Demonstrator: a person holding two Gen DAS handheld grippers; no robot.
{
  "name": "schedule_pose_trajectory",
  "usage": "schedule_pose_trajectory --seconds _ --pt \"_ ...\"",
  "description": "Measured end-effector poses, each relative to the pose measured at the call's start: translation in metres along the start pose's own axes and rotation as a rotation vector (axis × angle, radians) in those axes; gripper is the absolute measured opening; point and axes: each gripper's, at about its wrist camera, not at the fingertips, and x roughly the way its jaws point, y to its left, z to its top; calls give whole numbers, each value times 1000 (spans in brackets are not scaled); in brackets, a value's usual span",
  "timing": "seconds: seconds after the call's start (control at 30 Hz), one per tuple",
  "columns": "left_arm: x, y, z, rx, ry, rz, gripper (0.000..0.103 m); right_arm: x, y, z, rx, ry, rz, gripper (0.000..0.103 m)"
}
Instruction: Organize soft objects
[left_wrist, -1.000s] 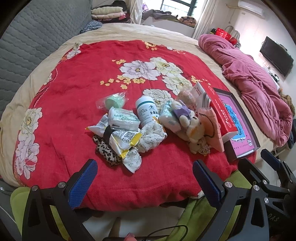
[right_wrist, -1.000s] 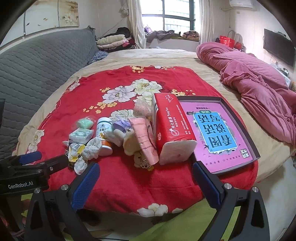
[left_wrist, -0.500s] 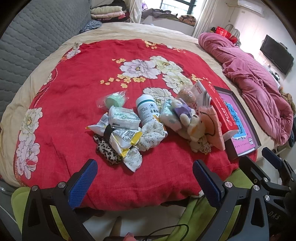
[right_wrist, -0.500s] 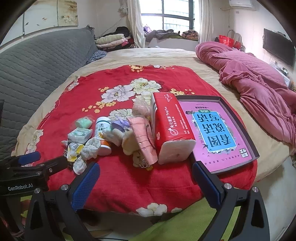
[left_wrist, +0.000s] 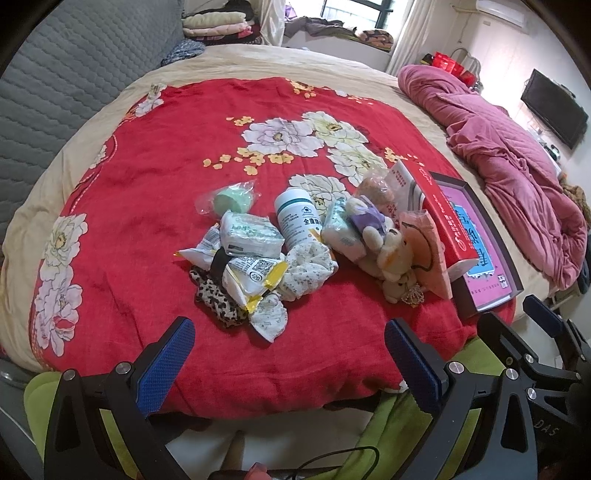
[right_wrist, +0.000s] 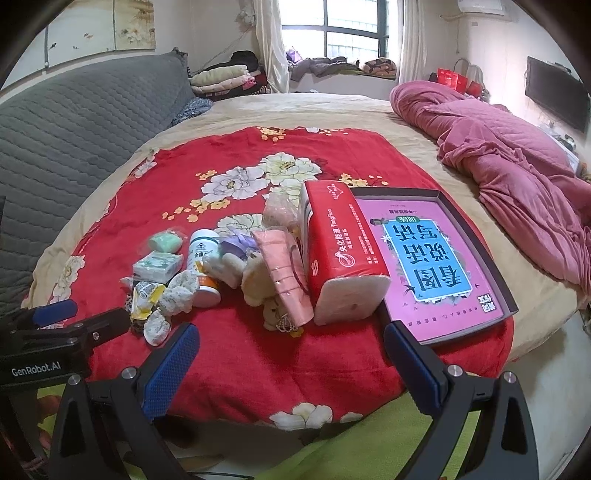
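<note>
Hovered at the near edge of a red floral blanket (left_wrist: 140, 206) with both tools spread wide and empty: left gripper (left_wrist: 290, 363) before the pile of small items, right gripper (right_wrist: 291, 363) before the tissue pack (right_wrist: 338, 258) and box (right_wrist: 436, 258). Showed "GenRobot.AI" on the left tool's body at the left border of the right view, and "DAS" on the right tool at the lower right of the left view. Held, mid-blanket, a tight cluster: a white bottle (left_wrist: 297, 219) lying down with a teal label and Chinese print, only partly readable; a wrapped green-white packet (left_wrist: 251, 236) touching its side; a bagged mint-green lump (left_wrist: 231, 199) just behind; a yellow-edged sachet (left_wrist: 251, 277) with a QR code over a leopard-print cloth (left_wrist: 214, 301); a floral scrunchie (left_wrist: 308, 267) against the bottle. Leaned, right of these, a cream plush toy (left_wrist: 388, 254) and a pink pouch (left_wrist: 424, 254) against the red tissue pack, printed with Chinese characters and Latin script too small to read surely. Lay, touching the pack's far side, the dark-rimmed box, its pink lid bearing large Chinese characters on a blue panel, upside down to the camera. Sprawled well apart on the right, a pink quilt (right_wrist: 517, 166).
</note>
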Motion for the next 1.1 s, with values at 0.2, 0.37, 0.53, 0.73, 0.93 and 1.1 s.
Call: schedule_pose_trajectory --seconds 0.2,0.37,0.53,0.73,0.93,1.1 --pt "1 2 1 -2 6 2 103 2 -1 0 2 0 6 101" --pt "4 6 0 -8 15 1 103 5 1 0 -7 8 7 101" --pt "9 18 1 -38 20 -5 103 12 5 1 -14 21 11 101" --pt "21 43 6 -91 32 8 103 23 5 2 -19 38 8 100" --pt "43 61 16 -123 84 16 103 34 2 6 -20 52 2 100" --pt "55 50 40 -79 63 32 103 42 0 9 -24 53 -4 100"
